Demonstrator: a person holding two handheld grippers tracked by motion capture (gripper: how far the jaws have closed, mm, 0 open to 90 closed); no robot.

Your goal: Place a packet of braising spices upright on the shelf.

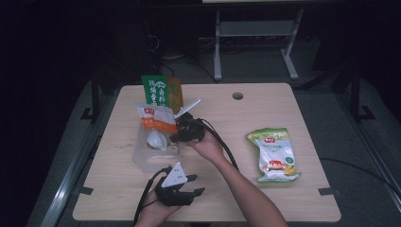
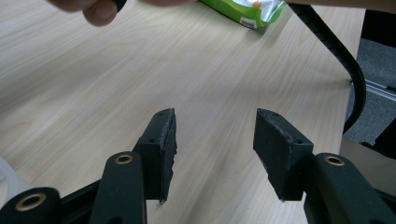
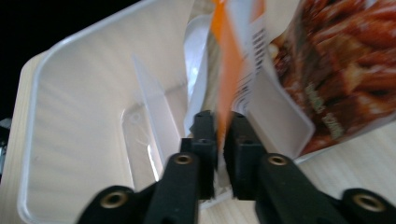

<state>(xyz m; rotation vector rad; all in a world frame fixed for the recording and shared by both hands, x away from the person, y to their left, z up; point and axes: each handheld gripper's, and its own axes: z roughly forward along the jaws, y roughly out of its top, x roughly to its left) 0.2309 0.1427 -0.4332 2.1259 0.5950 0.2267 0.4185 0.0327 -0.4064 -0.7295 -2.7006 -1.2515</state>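
High view, green packet (image 1: 155, 90) with white Chinese characters, orange-and-white packet (image 1: 157, 118) red logo

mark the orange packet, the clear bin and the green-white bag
orange packet (image 1: 158, 122): high view, on its printed front.
clear bin (image 3: 65, 121): right gripper view, on its bare floor.
green-white bag (image 1: 274, 153): high view, on the middle of its front.
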